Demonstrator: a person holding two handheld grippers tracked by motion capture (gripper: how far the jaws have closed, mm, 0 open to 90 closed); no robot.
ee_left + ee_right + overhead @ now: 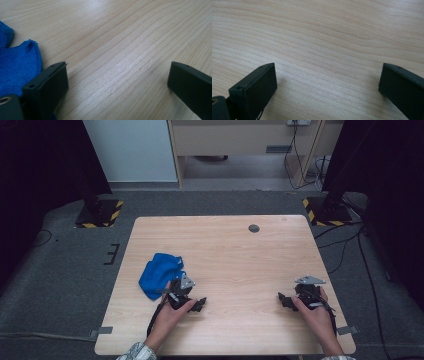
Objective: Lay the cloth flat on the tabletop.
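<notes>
High view – both grippers, left [192, 304] and right [290, 301], gape wide, empty – blue cloth [159, 274] beside left

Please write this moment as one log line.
left gripper: open, beside blue cloth | right gripper: open, over bare table

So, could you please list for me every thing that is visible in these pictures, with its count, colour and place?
cloth: one, blue, crumpled, on the left part of the table, beside the left hand-held gripper
table: one, light wood, centre of the high view
grommet: one, dark grey, round, far right part of the table top
stand bases: two, black with yellow stripes, on the floor past the far corners
left hand-held gripper: one, black, open, near left of the table
right hand-held gripper: one, black, open, near right
hands: two, each holding a gripper
</notes>
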